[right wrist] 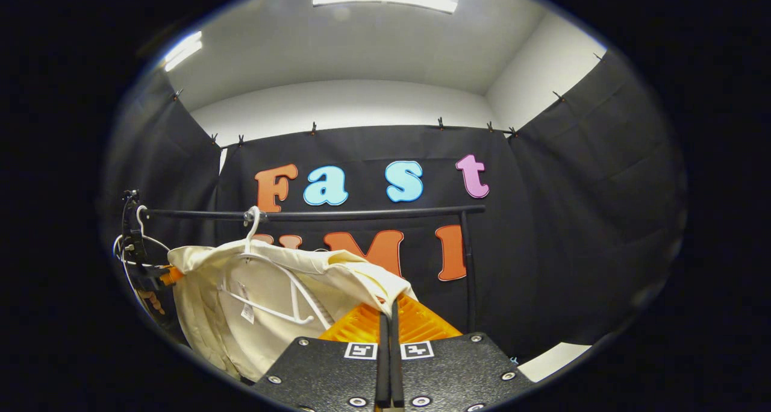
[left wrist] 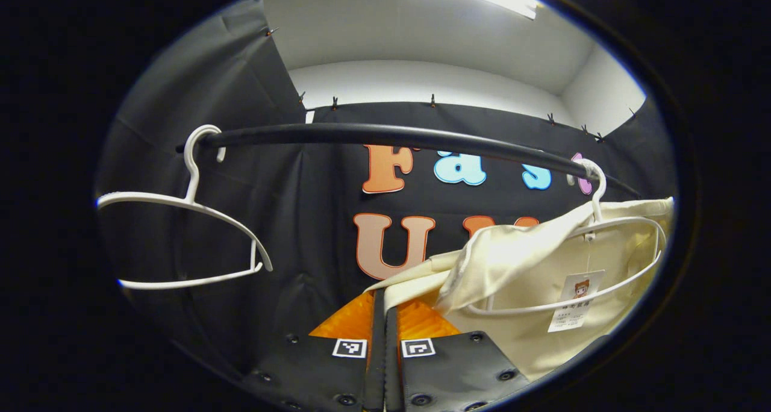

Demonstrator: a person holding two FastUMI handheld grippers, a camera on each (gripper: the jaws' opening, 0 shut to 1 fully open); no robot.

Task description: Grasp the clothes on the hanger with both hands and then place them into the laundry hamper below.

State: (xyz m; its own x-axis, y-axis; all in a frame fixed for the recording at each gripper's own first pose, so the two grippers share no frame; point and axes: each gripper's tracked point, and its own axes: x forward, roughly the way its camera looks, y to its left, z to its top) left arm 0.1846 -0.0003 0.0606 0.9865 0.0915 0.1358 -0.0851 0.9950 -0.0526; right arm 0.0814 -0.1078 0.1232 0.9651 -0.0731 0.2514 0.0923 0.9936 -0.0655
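Note:
A cream garment [left wrist: 512,249] hangs half off a white hanger [left wrist: 596,189] on the black rail [left wrist: 385,135], with a paper tag dangling from it. In the left gripper view, one edge of the cloth is drawn down to my left gripper [left wrist: 379,300], which is shut on it. The right gripper view shows the same garment [right wrist: 211,291] on its hanger [right wrist: 252,219] at lower left. My right gripper [right wrist: 390,308] is shut on the garment's other end. The left gripper [right wrist: 158,273] appears small beyond the cloth, at its far side.
An empty white hanger [left wrist: 193,204] hangs at the left end of the rail. The rail [right wrist: 361,214] ends at a black upright post [right wrist: 467,267] on the right. Black cloth walls enclose the booth, and a pale floor patch [right wrist: 554,358] shows at lower right.

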